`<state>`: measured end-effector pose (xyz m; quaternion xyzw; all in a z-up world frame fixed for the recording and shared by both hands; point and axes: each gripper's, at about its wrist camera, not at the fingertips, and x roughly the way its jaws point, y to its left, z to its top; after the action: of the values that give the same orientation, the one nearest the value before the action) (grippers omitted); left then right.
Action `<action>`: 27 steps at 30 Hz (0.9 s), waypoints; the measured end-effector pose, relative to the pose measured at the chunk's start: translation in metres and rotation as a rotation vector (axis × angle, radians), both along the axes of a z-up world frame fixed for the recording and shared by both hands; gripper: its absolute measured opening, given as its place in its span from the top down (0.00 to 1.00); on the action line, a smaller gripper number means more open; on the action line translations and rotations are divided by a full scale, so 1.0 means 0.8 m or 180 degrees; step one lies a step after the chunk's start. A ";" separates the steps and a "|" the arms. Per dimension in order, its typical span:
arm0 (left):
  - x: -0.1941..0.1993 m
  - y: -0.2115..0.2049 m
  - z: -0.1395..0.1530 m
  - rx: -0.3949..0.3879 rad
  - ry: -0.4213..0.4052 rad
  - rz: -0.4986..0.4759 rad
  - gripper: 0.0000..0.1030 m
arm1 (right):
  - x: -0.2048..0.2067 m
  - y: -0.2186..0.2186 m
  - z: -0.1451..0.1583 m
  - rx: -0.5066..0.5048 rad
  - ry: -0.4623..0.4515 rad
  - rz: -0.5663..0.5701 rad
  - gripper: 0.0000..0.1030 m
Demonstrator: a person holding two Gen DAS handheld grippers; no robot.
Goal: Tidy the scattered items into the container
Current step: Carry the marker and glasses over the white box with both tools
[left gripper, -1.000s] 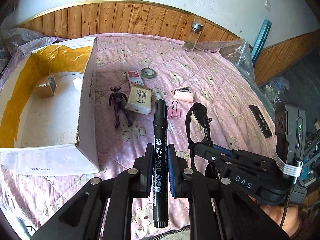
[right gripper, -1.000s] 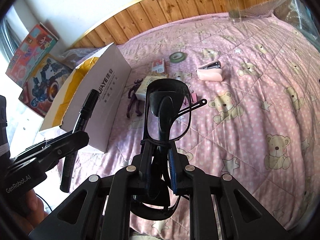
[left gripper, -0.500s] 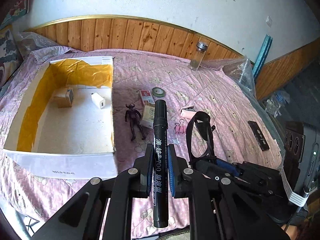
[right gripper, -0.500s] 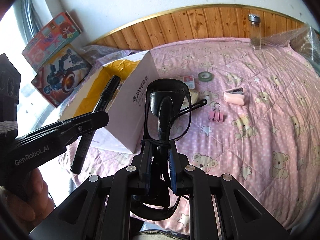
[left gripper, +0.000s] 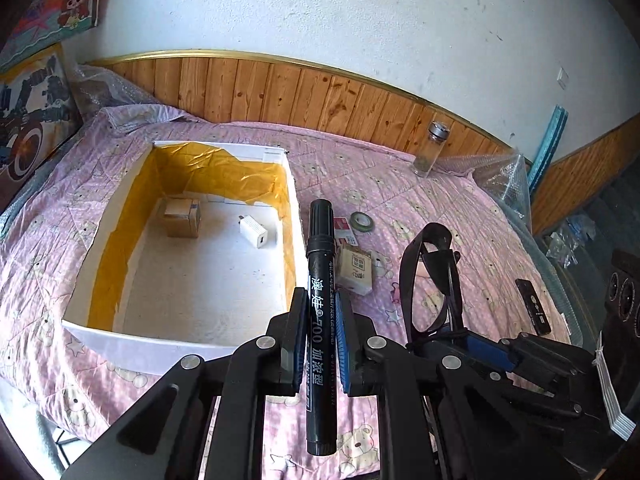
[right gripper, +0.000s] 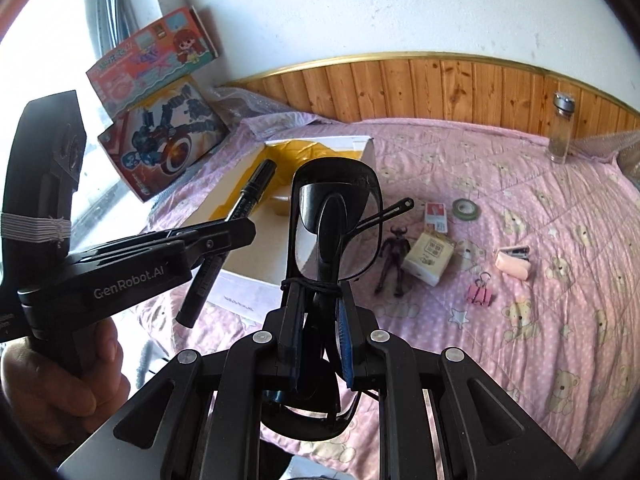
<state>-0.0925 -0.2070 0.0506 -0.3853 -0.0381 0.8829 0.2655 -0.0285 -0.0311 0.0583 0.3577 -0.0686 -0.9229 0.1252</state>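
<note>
Already loaded: marker nearer the box than the glasses

Both tools carry something. The left tool (left gripper: 319, 344) is clamped on a black cylindrical marker pen with white lettering (left gripper: 320, 292), the blue pads pressing its barrel about midway. The pen's long axis runs straight ahead along the fingers, cap forward, tail hanging back past the pads. The right tool (right gripper: 318, 344) is closed on a pair of black-framed glasses (right gripper: 336, 232), folded and standing lens-up between the pads; one temple sticks out to the right.

The open white cardboard box lined with yellow tape (left gripper: 100, 336) lies on the pink bear-print bedspread (left gripper: 460, 216). From the left tool it sits ahead and to the left; the marker's cap lines up over the box's right wall, not over the floor. So the coming move likely turns on a short shift leftward before release. The left hand is the nearer of the two; the right tool is beside it on the far side from the box and has to cross further.

Inside the box are a small brown carton (left gripper: 180, 216) and a white plug adapter (left gripper: 254, 236). How high the marker hangs above the rim is hard to judge through the fisheye.
</note>
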 end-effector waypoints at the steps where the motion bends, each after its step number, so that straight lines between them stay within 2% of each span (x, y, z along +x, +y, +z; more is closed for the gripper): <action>1: -0.003 -0.005 0.001 0.0020 -0.0003 0.0018 0.86 | -0.003 -0.004 0.003 0.0006 0.0011 0.0021 0.84; 8: -0.028 -0.044 0.015 0.0116 0.0026 0.0199 0.87 | -0.027 -0.029 0.017 0.0031 0.0035 0.0198 0.84; 17: -0.063 -0.080 0.026 0.0119 0.0016 0.0360 0.87 | -0.070 -0.055 0.028 -0.0029 0.0034 0.0368 0.84; 27: -0.106 -0.097 0.033 0.0054 -0.0015 0.0453 0.87 | -0.128 -0.071 0.030 -0.0204 -0.0179 0.0569 0.84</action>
<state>-0.1773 -0.2844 0.0772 -0.3814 -0.0735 0.8983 0.2053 -0.1312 -0.0875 0.0823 0.3839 -0.0694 -0.8949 0.2165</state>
